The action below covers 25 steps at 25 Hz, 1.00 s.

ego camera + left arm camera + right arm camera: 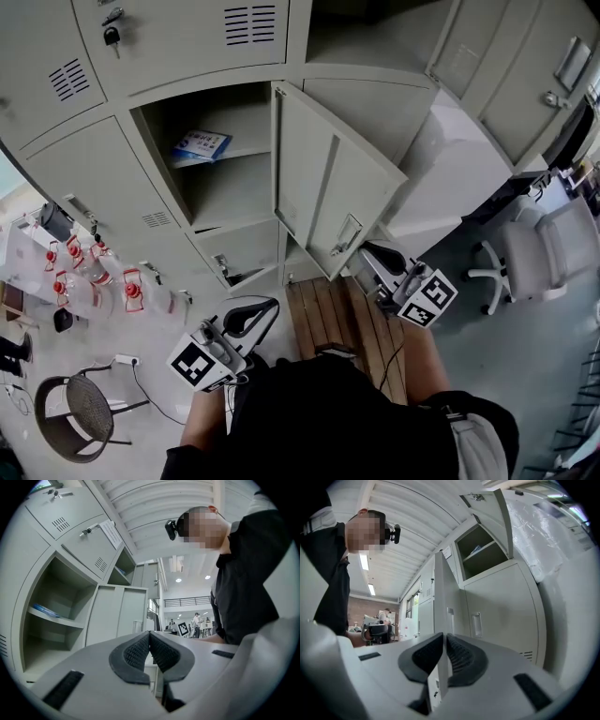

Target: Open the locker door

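The grey locker door (328, 178) stands swung out from its open compartment (211, 159), where a blue booklet (200, 145) lies on the shelf. My right gripper (373, 253) is at the door's free edge, just below the recessed handle (347, 234). In the right gripper view the thin door edge (443, 616) runs between the pads, and the right gripper (444, 637) is shut on it. My left gripper (267, 309) hangs low in front of the lockers, away from the door. In its own view the left gripper (150, 634) is shut with nothing between its pads.
A wooden slatted platform (342, 323) lies under the door. A white office chair (539, 253) stands at the right. Bottles and red items (94, 281) sit at the left, with a round stool (89, 412) lower left. A key (111, 36) hangs in an upper locker.
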Tool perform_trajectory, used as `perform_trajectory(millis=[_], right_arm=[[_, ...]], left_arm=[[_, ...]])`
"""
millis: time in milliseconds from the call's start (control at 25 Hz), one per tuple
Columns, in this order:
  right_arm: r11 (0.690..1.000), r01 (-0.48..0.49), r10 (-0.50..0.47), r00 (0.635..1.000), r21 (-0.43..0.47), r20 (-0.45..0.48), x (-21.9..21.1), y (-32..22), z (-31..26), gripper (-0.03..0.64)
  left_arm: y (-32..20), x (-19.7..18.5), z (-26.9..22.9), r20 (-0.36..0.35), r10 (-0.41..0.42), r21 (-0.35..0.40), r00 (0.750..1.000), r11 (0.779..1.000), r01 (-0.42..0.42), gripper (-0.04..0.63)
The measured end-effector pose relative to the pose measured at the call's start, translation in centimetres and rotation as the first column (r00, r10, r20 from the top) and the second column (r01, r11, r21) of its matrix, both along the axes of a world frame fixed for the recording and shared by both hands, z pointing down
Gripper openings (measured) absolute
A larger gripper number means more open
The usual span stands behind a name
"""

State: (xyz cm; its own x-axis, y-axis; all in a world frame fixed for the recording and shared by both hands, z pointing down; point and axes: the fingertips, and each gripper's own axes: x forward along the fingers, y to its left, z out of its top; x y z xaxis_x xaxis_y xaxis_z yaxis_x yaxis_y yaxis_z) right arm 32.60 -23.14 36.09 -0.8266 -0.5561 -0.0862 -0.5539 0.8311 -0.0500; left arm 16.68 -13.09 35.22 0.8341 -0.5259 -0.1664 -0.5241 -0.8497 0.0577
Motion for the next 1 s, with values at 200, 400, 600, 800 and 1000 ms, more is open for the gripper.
perform_trajectory(millis=[200,400,600,800,1000], right_arm=[[0.997,-0.071,0.071,0.997,-0.014,0.005,1.0,-0.7,0.0,0.037],[0.996,-0.089,0.09,0.995,-0.028,0.042,1.1,-0.7,0.1,0.035],[0.991,-0.135,0.135,0.991,0.005,0.011,0.9,-0.4,-0.1,0.035],[0.97,-0.233,0.239,0.968,0.073,-0.08,0.8,-0.2,-0.1,0.035],[0.965,-0.243,0.249,0.967,0.098,-0.05,0.7,1.2,-1.0,0.02]], left_arm=[[0.3,-0.4,-0.1,0.005,-0.01,0.0,1.0,1.0,0.01,0.011],[0.8,-0.7,-0.1,0.009,-0.018,0.001,1.0,1.0,0.018,0.011],[1.6,-1.0,-0.2,0.012,-0.028,0.003,1.0,1.0,0.028,0.011],[2.6,-1.2,-0.4,0.006,-0.039,0.002,0.999,0.999,0.039,0.011],[3.9,-1.3,-0.2,0.012,-0.05,-0.011,0.999,0.999,0.051,0.011]])
